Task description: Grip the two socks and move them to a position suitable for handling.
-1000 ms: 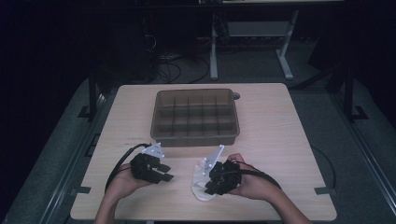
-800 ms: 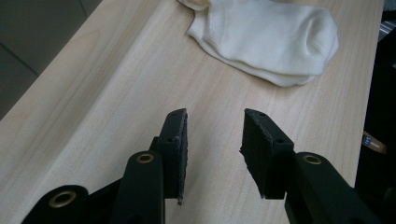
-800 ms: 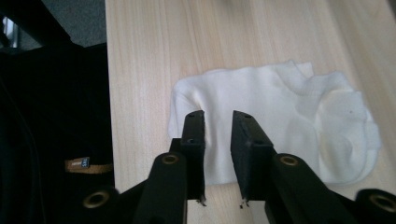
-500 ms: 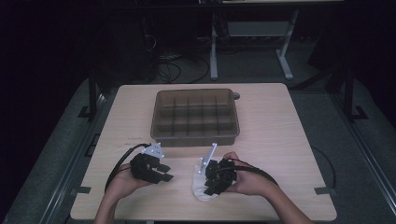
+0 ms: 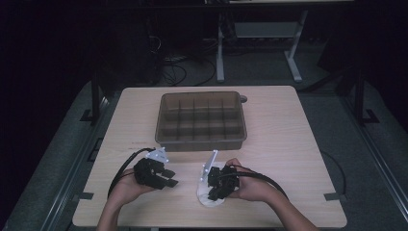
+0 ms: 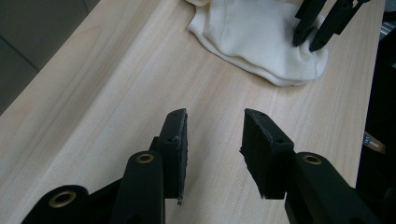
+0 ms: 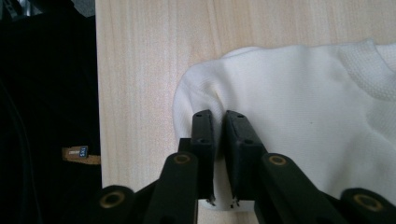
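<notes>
A white sock [image 7: 299, 102] lies flat on the wooden table [image 5: 288, 144] near its front edge. My right gripper [image 7: 217, 114] comes down on the sock's rounded end. Its jaws have just been closing and now pinch a small fold of the fabric. The high view shows this gripper [image 5: 215, 194] over the sock [image 5: 201, 191], held in the person's right hand. My left gripper [image 6: 215, 135] stands open over bare wood with nothing between its pads. It [image 5: 166, 181] sits a short way left of the sock [image 6: 252, 37] and points at it.
A brown tray [image 5: 199, 143] divided into several compartments stands in the middle of the table, behind both grippers. Dark clothing [image 7: 46, 93] lies just past the table's front edge. Black cables trail from both grippers.
The right gripper has sunk slightly onto the sock and its jaws have closed on the fabric. The left gripper has stayed where it was.
</notes>
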